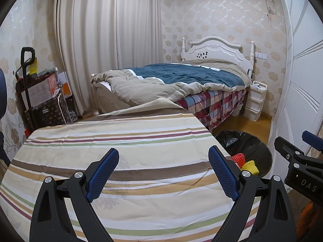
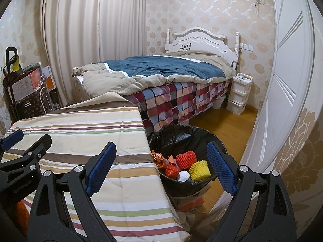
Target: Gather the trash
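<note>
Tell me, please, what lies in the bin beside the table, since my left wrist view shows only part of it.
Observer: The right wrist view shows the black-lined bin holding a red foam fruit net, a yellow foam fruit net, a white ball and crumpled orange wrappers.
Operator: Are the right tongs carrying anything?
Observer: No, the right tongs are open and empty.
Operator: Is any trash left on the striped tablecloth's right edge?
Observer: None shows on the striped tablecloth there.
</note>
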`<state>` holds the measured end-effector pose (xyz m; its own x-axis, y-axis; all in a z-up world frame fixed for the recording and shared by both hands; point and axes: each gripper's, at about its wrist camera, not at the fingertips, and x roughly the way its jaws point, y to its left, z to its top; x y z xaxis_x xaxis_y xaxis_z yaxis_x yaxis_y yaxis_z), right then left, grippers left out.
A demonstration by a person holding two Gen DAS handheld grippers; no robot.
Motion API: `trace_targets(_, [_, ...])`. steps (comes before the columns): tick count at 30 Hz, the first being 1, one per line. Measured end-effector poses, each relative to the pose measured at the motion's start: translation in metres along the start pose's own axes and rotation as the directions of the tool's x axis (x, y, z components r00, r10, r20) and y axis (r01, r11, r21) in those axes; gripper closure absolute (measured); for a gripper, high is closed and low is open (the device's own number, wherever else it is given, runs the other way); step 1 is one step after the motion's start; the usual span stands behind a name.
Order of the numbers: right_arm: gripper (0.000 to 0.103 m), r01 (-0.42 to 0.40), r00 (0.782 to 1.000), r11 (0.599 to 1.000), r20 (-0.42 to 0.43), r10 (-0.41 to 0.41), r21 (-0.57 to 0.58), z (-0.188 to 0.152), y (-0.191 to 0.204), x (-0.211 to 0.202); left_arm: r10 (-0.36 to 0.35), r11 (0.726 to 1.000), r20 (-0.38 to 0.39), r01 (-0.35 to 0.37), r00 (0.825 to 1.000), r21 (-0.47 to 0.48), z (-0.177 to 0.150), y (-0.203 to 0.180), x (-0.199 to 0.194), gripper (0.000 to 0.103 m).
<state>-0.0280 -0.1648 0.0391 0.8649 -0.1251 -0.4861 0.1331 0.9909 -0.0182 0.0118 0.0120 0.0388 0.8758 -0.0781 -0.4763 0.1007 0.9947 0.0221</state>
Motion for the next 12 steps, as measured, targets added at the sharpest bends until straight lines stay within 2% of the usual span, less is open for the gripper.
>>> trace_targets(6, [0.014,-0.013,1.0,1.0,-0.013,0.013,-0.017,-0.004,0.01,0.003,0.031,1.0,-0.012,-0.031,0.999,0.002,-0.002,0.009,0.008,0.013])
trace_targets(12, [0.014,-0.059,0.997,0.997,-0.048,0.056,-0.056,-0.003,0.036,0.021,0.083,0.996,-0.048,-0.084,0.995,-0.013,-0.006,0.037,0.025,0.013])
